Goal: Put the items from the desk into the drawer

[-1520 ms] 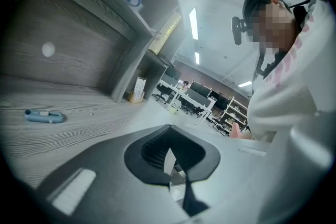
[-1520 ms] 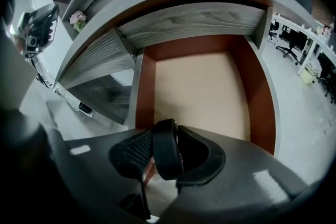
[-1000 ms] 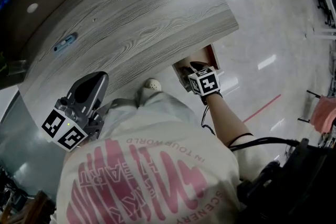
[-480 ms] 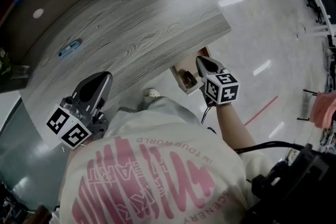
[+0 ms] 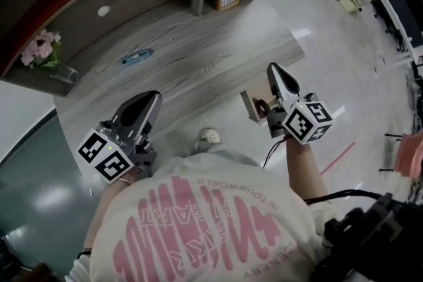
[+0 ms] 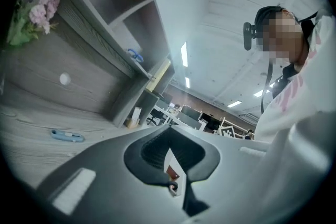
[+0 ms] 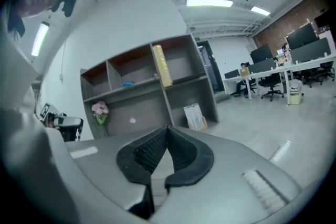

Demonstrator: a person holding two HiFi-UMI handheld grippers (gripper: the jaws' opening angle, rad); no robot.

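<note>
Our grippers: both empty.
L gripper (image 5: 149, 101) jaws shut; R gripper (image 5: 276, 72) jaws just closed on nothing; blue tool (image 5: 135, 57) far on desk (image 5: 211, 43).

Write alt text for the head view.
A person holds two shut, empty grippers: left gripper at the front edge of a grey desk, right gripper, just closed, beside an open drawer. A blue tool lies on it.

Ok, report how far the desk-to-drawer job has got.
Done: a dark item lies in the open drawer. In hand: nothing; right gripper just shut, empty; left gripper shut, empty. Remaining: the blue utility knife on the desk.
</note>
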